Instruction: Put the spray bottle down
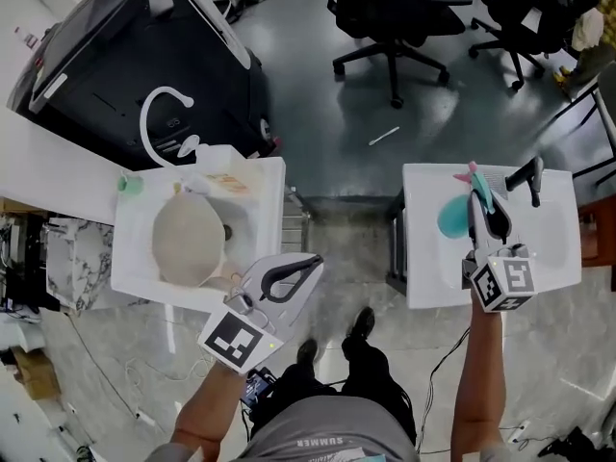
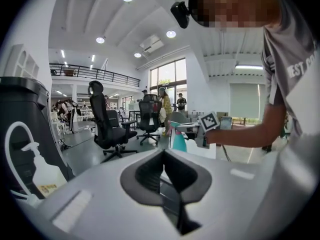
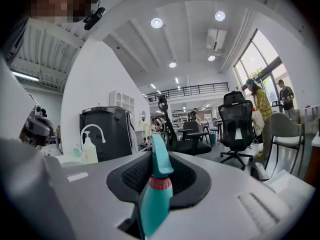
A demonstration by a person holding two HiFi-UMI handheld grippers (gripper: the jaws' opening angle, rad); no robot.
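A teal spray bottle (image 1: 450,218) with a pink trigger hangs over the right white sink unit (image 1: 558,248). My right gripper (image 1: 484,200) is shut on it. In the right gripper view the bottle (image 3: 155,199) stands between the jaws with its head pointing away from the camera. The left gripper view shows the same bottle (image 2: 178,140) in the far right gripper (image 2: 207,125). My left gripper (image 1: 306,266) hovers near the front right corner of the left sink unit (image 1: 268,189). Its jaws meet at the tips with nothing between them (image 2: 162,156).
The left sink holds a beige basin (image 1: 188,239), with a white pump soap bottle (image 1: 197,150) behind it. A black faucet (image 1: 529,176) stands on the right sink. A large black bin (image 1: 125,56) is at the back left, office chairs (image 1: 395,17) beyond. The person's feet stand between the sinks.
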